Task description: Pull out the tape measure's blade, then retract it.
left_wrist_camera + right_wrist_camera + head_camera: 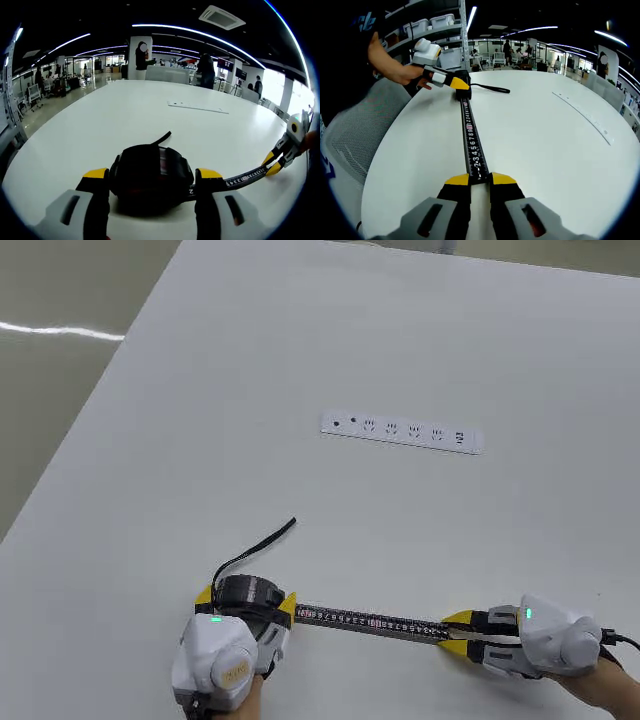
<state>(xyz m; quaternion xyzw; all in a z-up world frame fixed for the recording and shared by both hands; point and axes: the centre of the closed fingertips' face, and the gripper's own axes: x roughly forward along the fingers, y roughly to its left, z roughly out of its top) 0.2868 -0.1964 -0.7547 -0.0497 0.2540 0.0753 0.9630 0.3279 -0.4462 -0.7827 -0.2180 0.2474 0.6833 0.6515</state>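
1. Left gripper (248,600): one of two grippers. Its yellow-tipped jaws clamp both sides of the single tape measure (243,590), whose black case rests on the counter (300,340) near the person's edge.
2. Right gripper (458,632): the second gripper. Its jaws are closed narrowly on the free end of the blade (370,621); the right gripper view shows the end pinched between the two yellow tips.
3. Blade: one, drawn out and lying flat on the counter, spanning from the case to the right gripper, numerals facing up.
4. Wrist strap (255,548): one, black, trailing from the case away from the person.
5. Power strip (401,431): one, white, lying well apart from the tape measure, farther across the counter.
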